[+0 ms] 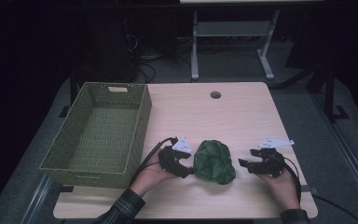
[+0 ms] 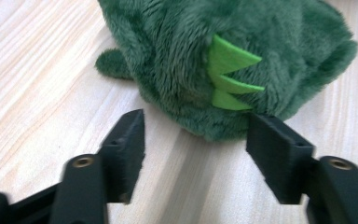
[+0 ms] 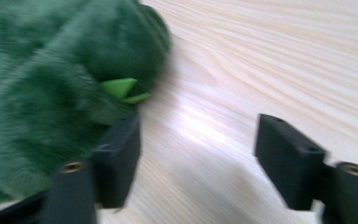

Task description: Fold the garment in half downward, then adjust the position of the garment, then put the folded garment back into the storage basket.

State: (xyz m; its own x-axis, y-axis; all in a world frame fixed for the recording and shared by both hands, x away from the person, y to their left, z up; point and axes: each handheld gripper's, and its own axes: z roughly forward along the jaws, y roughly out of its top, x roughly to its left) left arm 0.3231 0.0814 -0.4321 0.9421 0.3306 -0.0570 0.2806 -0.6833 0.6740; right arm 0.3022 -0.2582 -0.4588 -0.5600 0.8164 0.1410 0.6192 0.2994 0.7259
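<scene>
We see the green plush toy lying at 6 o'clock on the desk, flanked so either gripper can take it: left gripper and right gripper both spread, empty. Basket waits at 9 o'clock.

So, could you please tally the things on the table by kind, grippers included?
Green plush toy: 1
Green woven basket: 1
Hand-held gripper: 2, left hand-held gripper and right hand-held gripper
Total: 4

Light wood table: green wicker basket, green plush toy.
</scene>
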